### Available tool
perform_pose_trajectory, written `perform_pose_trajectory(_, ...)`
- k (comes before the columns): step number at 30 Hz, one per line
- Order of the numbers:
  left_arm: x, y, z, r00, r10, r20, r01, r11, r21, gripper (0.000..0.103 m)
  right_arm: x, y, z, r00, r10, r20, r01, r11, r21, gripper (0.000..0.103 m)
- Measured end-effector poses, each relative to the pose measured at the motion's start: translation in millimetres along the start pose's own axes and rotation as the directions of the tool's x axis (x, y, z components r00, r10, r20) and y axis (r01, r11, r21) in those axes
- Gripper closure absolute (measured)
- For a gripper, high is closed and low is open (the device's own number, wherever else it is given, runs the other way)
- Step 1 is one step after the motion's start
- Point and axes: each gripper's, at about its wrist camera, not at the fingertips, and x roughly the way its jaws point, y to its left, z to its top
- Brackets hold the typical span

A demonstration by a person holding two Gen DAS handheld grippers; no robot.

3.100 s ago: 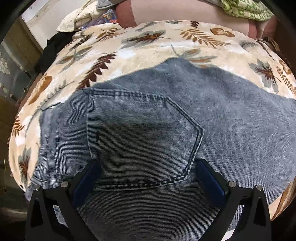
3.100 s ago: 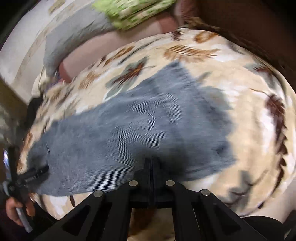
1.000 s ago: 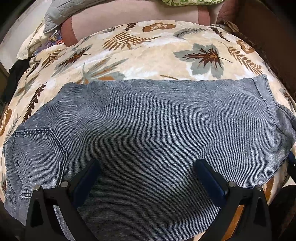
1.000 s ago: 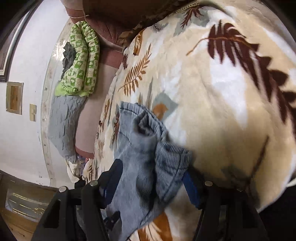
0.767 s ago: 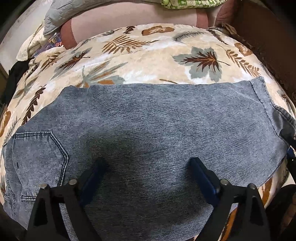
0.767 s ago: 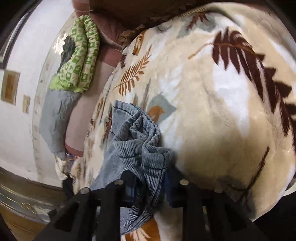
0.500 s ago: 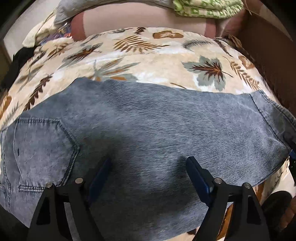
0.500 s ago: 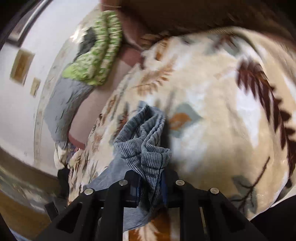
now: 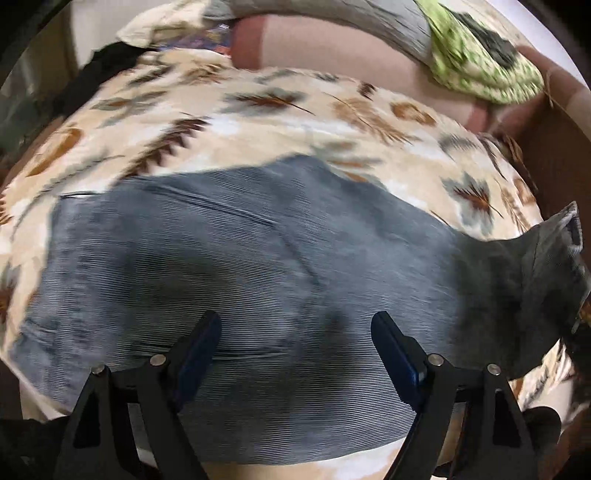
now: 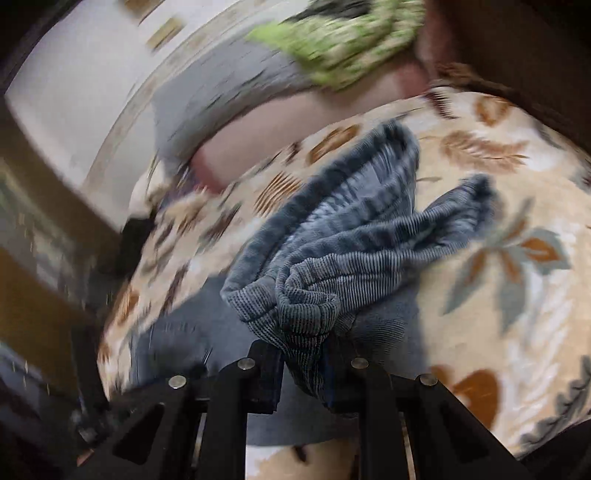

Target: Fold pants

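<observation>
Blue-grey denim pants (image 9: 229, 266) lie across a leaf-print blanket (image 9: 258, 107) on a bed. My left gripper (image 9: 291, 332) is open and empty, hovering just above the seat of the pants near the back pocket. My right gripper (image 10: 306, 354) is shut on the bunched hem end of the pant legs (image 10: 332, 258) and holds it lifted above the rest of the pants. That raised end shows at the right edge of the left wrist view (image 9: 554, 251).
A pink bolster (image 9: 332, 48), a grey cushion (image 9: 332, 11) and a green patterned cloth (image 9: 480, 55) lie at the head of the bed. A brown wooden bed frame (image 9: 554, 147) runs along the right. Dark clutter (image 9: 96, 70) sits at the far left.
My right gripper has closed on the hem end and lifted it, carrying it over the pants toward the waist. My left gripper has shifted left toward the pocket, still open.
</observation>
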Motion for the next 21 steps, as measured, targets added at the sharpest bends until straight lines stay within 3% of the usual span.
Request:
perform_pose_trajectory(3,-11,19,-3,0.999,0.016,0.029,-0.015,1.000,-0.022,0.019,29,30,-20,0.992,0.037,-0.120,-0.047,0.996,-0.076,0.081)
perform_pose_trajectory(5,-13,29,-6,0.999,0.024,0.028,-0.023,0.999,-0.033,0.019,50,42,-33,0.974,0.038,-0.225,-0.062,0.993,-0.100,0.079)
perform_pose_trajectory(8,-12,38,-10,1.000,0.021,0.019,-0.021,0.999,-0.040,0.019,60,43,-42,0.953,0.075,-0.292,-0.105,0.991,-0.088,0.054)
perform_pose_trajectory(11,-11,41,-15,1.000,0.019,0.006,-0.018,0.999,-0.041,0.019,46,33,-38,0.942,0.176,-0.287,-0.198,0.979,-0.049,0.042)
perform_pose_trajectory(12,-12,41,-16,1.000,0.018,0.009,-0.017,0.999,-0.041,0.019,37,28,-35,0.935,0.229,-0.271,-0.247,0.968,-0.033,0.041)
perform_pose_trajectory(15,-15,35,-17,1.000,0.002,0.016,-0.001,1.000,-0.029,0.019,20,11,-21,0.939,0.280,-0.200,-0.287,0.958,-0.008,0.041)
perform_pose_trajectory(18,-14,24,-20,1.000,-0.025,0.012,0.025,1.000,-0.002,0.019,23,-7,3,0.968,0.214,-0.131,-0.212,0.977,0.031,0.041)
perform_pose_trajectory(21,-8,19,-18,0.999,-0.047,-0.015,0.047,0.999,-0.003,0.019,36,-12,16,0.979,0.174,-0.111,-0.170,0.984,0.042,0.043)
